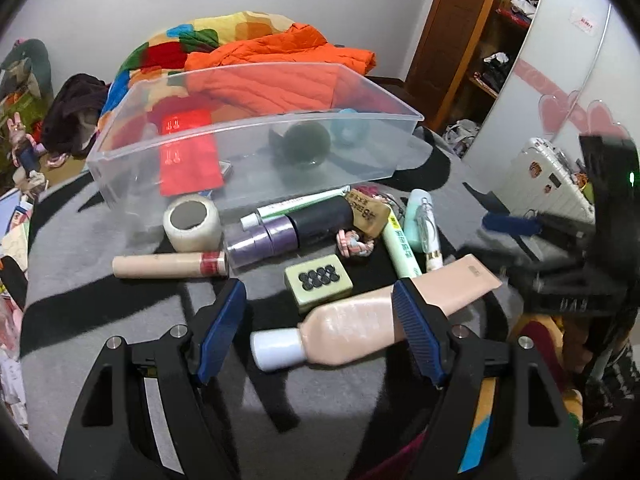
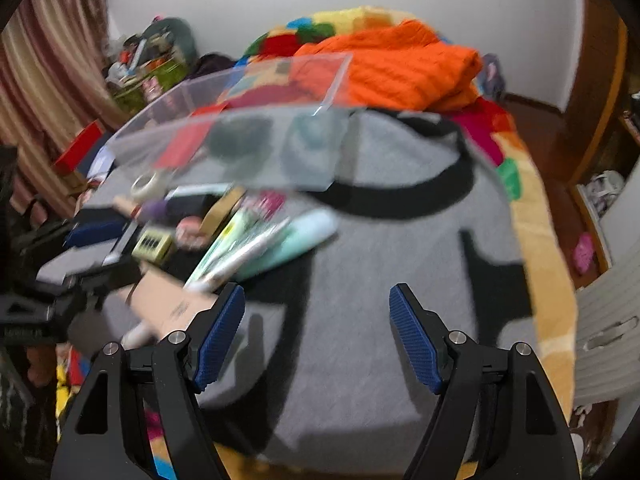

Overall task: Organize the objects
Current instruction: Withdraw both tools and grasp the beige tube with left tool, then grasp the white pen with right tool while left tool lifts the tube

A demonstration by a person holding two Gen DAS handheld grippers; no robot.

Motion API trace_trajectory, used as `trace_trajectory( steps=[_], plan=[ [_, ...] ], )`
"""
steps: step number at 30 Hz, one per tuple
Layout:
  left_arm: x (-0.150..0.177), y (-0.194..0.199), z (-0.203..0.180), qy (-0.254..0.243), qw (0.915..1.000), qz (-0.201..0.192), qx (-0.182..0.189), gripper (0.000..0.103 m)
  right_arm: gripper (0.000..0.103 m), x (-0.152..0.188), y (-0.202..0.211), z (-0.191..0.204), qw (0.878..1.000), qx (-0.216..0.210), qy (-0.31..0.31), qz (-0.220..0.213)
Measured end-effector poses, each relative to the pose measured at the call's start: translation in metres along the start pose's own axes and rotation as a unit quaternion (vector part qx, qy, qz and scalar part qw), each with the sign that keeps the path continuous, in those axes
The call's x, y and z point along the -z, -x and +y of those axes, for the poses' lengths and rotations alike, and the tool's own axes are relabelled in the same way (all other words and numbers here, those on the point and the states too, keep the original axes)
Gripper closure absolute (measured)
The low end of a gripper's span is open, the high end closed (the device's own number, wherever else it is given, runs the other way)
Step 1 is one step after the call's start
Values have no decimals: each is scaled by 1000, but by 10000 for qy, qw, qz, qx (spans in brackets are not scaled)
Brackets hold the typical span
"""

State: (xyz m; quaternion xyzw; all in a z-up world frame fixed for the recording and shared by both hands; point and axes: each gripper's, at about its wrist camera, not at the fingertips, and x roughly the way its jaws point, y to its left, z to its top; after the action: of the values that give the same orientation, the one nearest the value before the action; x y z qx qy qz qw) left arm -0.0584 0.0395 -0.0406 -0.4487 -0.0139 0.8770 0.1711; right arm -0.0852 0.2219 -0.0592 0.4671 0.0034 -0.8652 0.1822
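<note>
Midway through the tidy-up, by the look of it: clear bin (image 1: 256,136) on the grey blanket (image 1: 100,288) of the bed, already holding a red packet (image 1: 188,160), a dark ball (image 1: 307,145) and a teal ring (image 1: 349,128), with a row of loose items still lying just in front of the bin.

Left hand-held gripper (image 1: 320,328) spread wide, gripping nothing, straddling the beige tube (image 1: 372,320) nearest the camera, pads apart from it. Right hand-held gripper (image 2: 316,336) likewise wide and empty, over bare blanket to the right of the row; view blurred.

Next, probably: lower the left one around the beige tube, close across its body, lift over the bin's front wall.

Counted in front of the bin: one white tape roll (image 1: 192,222), one peach stick (image 1: 170,265), one purple roll (image 1: 262,242), one black cylinder (image 1: 322,216), one mahjong tile (image 1: 319,282), one knotted rope toy (image 1: 355,242), one wooden tag (image 1: 369,212), two green-and-white tubes (image 1: 400,250), one mint bottle (image 1: 420,220). Smaller bits too hidden to count.
</note>
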Motion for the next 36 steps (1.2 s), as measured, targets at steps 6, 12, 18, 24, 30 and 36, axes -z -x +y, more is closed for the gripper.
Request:
trace_trajectory(
  steps=[6, 12, 18, 24, 30, 36],
  plan=[
    [13, 6, 4, 185, 9996, 41, 223, 27, 31, 7, 1, 16, 9997, -182, 170, 66],
    [24, 16, 6, 187, 9997, 70, 162, 27, 31, -7, -2, 27, 9995, -269, 174, -31],
    [31, 9, 1, 81, 9998, 167, -38, 42, 31, -22, -6, 42, 9992, -175, 323, -152],
    [28, 4, 1, 92, 9999, 115, -48, 73, 38, -10, -12, 44, 9995, -140, 280, -31],
    [33, 7, -6, -35, 9999, 115, -61, 83, 65, -5, -11, 36, 9992, -389, 126, 38],
    [28, 2, -17, -246, 9993, 191, -185, 83, 77, 1, -11, 24, 9989, -452, 24, 121]
  ],
)
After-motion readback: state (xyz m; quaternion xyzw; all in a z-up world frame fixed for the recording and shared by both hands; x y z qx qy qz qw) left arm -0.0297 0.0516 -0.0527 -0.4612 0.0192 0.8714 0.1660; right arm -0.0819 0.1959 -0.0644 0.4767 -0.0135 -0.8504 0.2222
